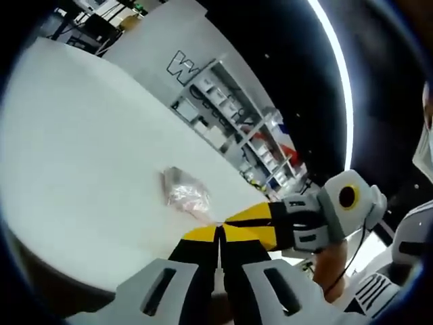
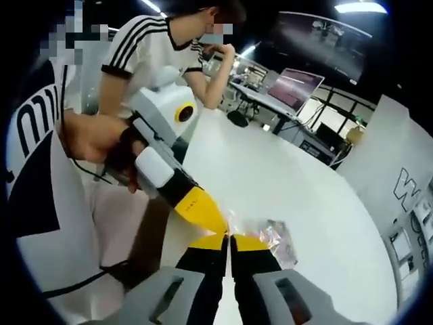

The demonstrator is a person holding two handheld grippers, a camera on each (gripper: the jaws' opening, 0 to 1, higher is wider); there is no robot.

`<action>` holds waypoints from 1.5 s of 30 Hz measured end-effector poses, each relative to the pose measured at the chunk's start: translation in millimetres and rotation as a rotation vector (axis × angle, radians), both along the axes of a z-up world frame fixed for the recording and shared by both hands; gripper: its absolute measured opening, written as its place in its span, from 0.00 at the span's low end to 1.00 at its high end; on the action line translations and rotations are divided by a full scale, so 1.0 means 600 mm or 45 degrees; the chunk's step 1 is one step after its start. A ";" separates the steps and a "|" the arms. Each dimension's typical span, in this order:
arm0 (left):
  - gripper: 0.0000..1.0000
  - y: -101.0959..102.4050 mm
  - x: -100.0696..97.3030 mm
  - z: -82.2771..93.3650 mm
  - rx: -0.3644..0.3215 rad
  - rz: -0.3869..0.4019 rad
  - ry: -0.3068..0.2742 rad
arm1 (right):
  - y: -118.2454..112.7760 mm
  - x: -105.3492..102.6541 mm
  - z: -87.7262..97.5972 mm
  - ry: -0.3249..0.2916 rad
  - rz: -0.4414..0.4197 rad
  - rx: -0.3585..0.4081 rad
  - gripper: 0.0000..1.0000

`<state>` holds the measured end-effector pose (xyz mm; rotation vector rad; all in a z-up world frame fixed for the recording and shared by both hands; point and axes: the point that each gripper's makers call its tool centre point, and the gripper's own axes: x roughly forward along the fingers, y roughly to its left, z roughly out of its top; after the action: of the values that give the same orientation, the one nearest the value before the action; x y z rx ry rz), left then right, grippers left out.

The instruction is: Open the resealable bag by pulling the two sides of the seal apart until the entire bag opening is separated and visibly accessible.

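Lying on the white table — the clear resealable bag, crumpled, with its near edge meeting both sets of yellow tips. Pinching that edge with jaws pressed together, the left gripper; coming in from the right of the left gripper view, the right gripper, likewise closed on the bag's rim — tips touching.
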<state>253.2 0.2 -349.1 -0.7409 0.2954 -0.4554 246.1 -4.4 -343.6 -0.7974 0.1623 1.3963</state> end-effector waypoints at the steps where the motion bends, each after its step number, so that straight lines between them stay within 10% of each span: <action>1: 0.01 0.000 0.000 0.000 0.001 0.000 -0.001 | 0.000 0.001 0.000 -0.002 0.000 -0.001 0.00; 8: 0.01 -0.002 -0.001 0.002 0.024 -0.014 0.004 | -0.001 0.002 0.005 0.065 -0.069 0.031 0.00; 24: 0.01 -0.009 -0.006 -0.011 0.064 -0.035 0.055 | 0.001 0.022 0.048 -0.088 -0.117 0.142 0.00; 32: 0.04 -0.001 0.001 0.032 -0.119 0.015 -0.051 | -0.004 0.023 0.050 -0.072 -0.112 0.144 0.00; 45: 0.05 0.000 0.013 0.033 -0.336 0.021 0.017 | 0.002 0.015 0.043 -0.075 -0.087 0.133 0.00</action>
<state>260.7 -0.1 -329.3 -1.0033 0.2442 -0.4793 255.2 -3.2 -317.9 -0.7389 0.0695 1.3045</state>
